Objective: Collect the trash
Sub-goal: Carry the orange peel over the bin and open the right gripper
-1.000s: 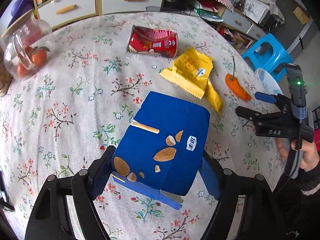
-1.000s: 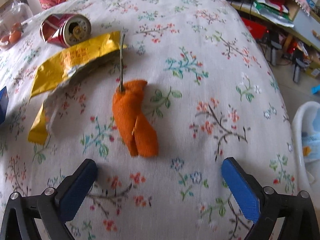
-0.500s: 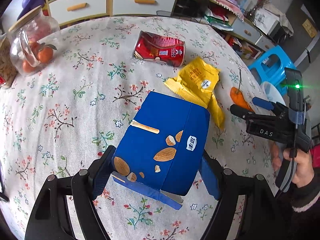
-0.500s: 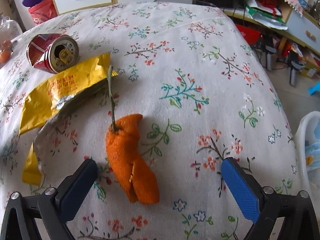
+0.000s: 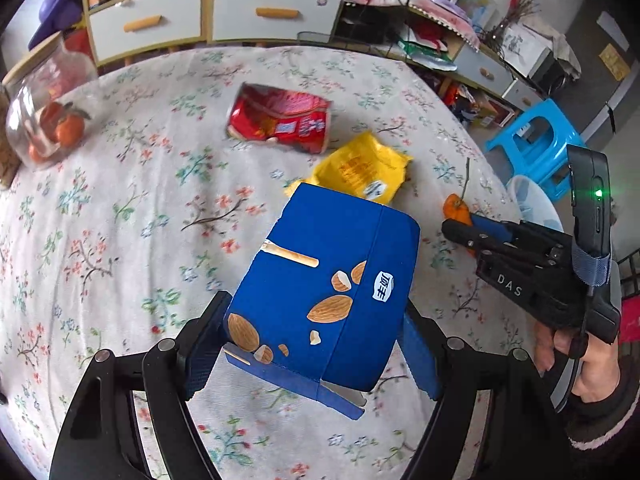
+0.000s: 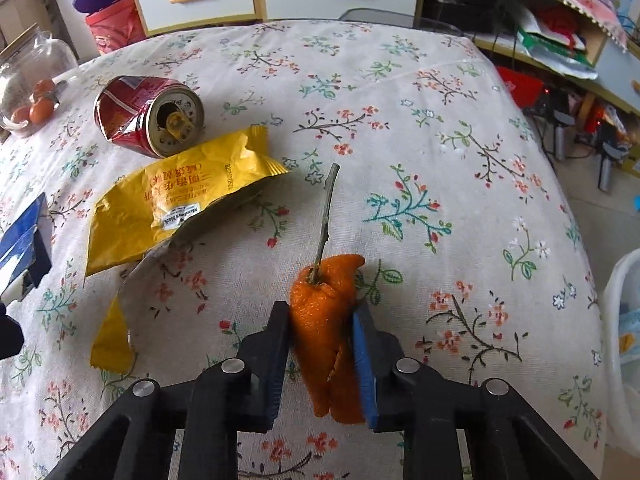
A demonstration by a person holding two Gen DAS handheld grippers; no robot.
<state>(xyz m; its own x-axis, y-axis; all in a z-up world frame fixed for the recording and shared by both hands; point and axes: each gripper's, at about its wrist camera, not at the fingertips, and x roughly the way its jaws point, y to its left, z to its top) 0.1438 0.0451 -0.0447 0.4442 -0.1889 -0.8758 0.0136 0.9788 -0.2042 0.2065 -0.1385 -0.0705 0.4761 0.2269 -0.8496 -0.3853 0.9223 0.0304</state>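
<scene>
Two pieces of rubbish are in hand and two still lie on the table [image 6: 460,80]. The left tongs [image 5: 316,344] pinch the blue box [image 5: 320,292] from both sides and carry it above the flowered cloth. The right tongs [image 6: 322,354] have just been closing, and their pads now press on the orange peel [image 6: 326,320], which lies on the cloth toward the table's right edge with its stalk pointing away from them. Left to gather, I'd say: the crushed red can [image 6: 148,114] further in, and the yellow wrapper [image 6: 180,208] just beside it. A pale bin [image 6: 624,340] shows just past the right edge, likely where everything goes.
</scene>
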